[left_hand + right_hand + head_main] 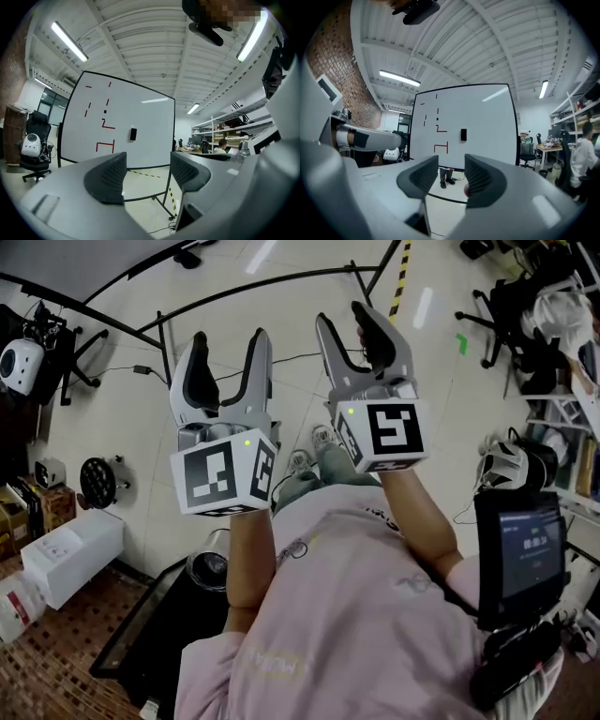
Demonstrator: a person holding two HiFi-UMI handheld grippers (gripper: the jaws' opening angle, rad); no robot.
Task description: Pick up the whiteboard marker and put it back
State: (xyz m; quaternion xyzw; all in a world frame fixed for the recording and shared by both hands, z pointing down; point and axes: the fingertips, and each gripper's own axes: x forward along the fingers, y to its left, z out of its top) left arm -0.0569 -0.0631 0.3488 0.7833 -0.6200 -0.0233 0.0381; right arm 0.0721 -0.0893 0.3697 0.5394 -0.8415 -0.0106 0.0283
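Ahead of both claws, well apart from them: white rectangular whiteboard (483,117) on a black stand, red strokes on it plus a small black rectangular block (463,134); both claws point level at the board, which reads as lining up for a reach at it; left claw (147,161) wide open, empty; right claw (451,161) part open, narrower gap, floor visible through it; small red blob (467,190) sits against one jaw's inner face, can't tell what it is; whiteboard marker not clearly visible, probably on the board's bottom ledge, too small to confirm.
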